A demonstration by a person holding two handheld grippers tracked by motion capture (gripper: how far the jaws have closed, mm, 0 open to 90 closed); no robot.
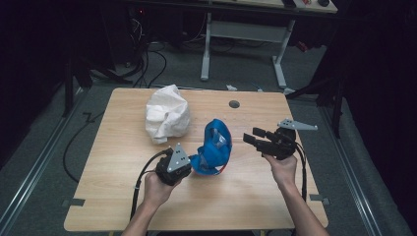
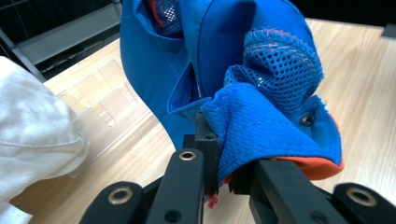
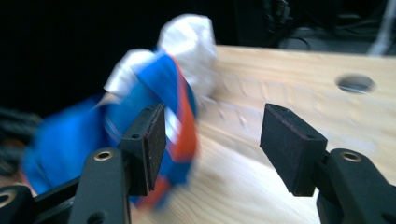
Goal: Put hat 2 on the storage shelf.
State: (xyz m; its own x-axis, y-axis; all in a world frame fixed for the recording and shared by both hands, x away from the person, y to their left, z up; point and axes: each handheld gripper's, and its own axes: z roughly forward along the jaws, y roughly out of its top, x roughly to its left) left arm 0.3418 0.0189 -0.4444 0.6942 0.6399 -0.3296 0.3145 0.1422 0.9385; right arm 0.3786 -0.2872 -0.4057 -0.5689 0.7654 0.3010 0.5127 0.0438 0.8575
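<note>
A blue mesh cap (image 1: 215, 146) with orange trim stands crumpled, lifted at its near edge, in the middle of the wooden table (image 1: 236, 196). My left gripper (image 1: 193, 163) is shut on its lower left edge. In the left gripper view the jaws pinch the mesh cap (image 2: 261, 116) where the orange rim shows, at my left gripper (image 2: 224, 179). My right gripper (image 1: 252, 137) hovers just right of the cap, pointing left, open and holding nothing. In the right gripper view the blurred cap (image 3: 144, 93) lies beyond the left pad, not between the pads of my right gripper (image 3: 217, 144).
A crumpled white cloth (image 1: 167, 118) lies at the back left of the table, close behind the cap; the white cloth (image 2: 32, 140) is also near my left jaw. A round hole (image 1: 234, 104) sits near the far edge. Desk legs and cables stand on the floor beyond.
</note>
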